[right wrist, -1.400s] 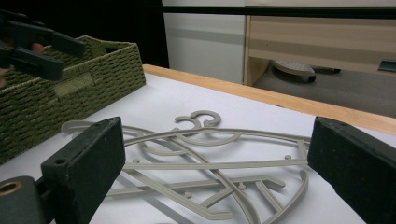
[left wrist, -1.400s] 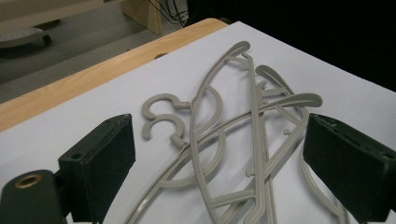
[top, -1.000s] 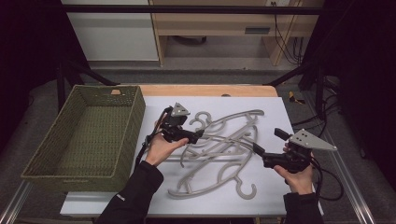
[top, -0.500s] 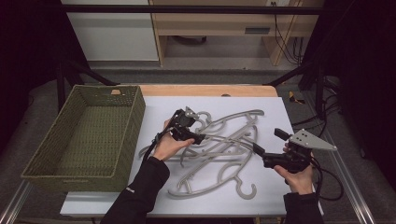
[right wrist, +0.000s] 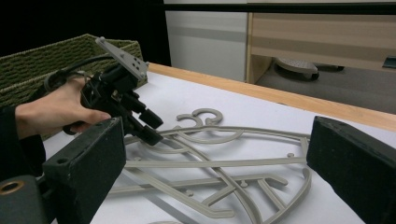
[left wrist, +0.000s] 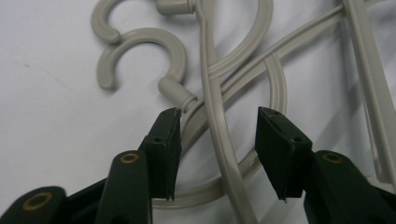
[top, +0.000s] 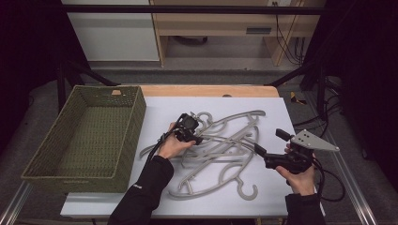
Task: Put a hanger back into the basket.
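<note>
The left gripper point(left wrist: 215, 126), jaws just closing but not yet pinching, straddles hanger point(left wrist: 219, 140) bars in the pile, while the right gripper point(top: 268, 146) hovers spread wide.

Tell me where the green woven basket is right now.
In the high view the green woven basket sits on the table's left side, just left of the left gripper and the pile of grey hangers.

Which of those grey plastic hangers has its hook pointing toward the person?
The grey plastic hanger lying nearest the person: its hook curls at the pile's near edge, while the other hooks sit at the far end.
</note>
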A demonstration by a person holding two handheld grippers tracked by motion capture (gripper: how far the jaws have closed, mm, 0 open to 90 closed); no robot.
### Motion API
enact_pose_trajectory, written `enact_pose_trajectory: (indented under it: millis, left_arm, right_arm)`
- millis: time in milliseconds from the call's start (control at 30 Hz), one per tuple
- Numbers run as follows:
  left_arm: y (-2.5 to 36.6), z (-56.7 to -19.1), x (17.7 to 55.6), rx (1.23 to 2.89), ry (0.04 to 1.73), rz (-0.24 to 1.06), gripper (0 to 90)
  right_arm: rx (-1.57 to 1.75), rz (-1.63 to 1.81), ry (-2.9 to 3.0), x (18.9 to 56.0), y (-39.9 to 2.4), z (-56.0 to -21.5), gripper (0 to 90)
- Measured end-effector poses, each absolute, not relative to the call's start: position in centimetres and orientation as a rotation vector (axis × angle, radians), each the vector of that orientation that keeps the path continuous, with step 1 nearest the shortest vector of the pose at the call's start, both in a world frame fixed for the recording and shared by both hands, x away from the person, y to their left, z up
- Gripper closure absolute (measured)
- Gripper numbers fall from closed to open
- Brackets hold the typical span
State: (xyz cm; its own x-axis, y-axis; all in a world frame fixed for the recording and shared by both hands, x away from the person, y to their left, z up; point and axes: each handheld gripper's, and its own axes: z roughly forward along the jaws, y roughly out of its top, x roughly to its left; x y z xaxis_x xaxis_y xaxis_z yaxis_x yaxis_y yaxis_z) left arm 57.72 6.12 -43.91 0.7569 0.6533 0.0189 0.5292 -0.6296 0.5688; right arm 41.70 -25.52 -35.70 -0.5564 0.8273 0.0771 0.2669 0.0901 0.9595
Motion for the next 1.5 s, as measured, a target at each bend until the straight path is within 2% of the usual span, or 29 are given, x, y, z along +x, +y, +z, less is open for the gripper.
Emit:
enact_pose_trajectory:
  millis: [133, 433, 833, 1500]
  left_arm:
    - [6.1, -44.2, 57.9, 2.412, 0.909, 0.281, 63.4]
    - [5.7, -44.7, 58.1, 2.426, 0.933, 0.288, 75.4]
    - [5.9, -44.4, 57.9, 2.331, 1.051, 0.358, 81.6]
    - [7.7, -40.1, 55.6, 2.161, 0.979, 0.424, 82.1]
  right_arm:
    - [1.071, 1.485, 1.881, 41.7, -25.5, -35.7, 4.8]
    - [1.073, 1.484, 1.883, 41.7, -25.4, -35.7, 4.7]
    - [1.075, 1.483, 1.884, 41.7, -25.5, -35.7, 4.7]
    - [1.081, 1.477, 1.876, 41.7, -25.8, -35.8, 4.7]
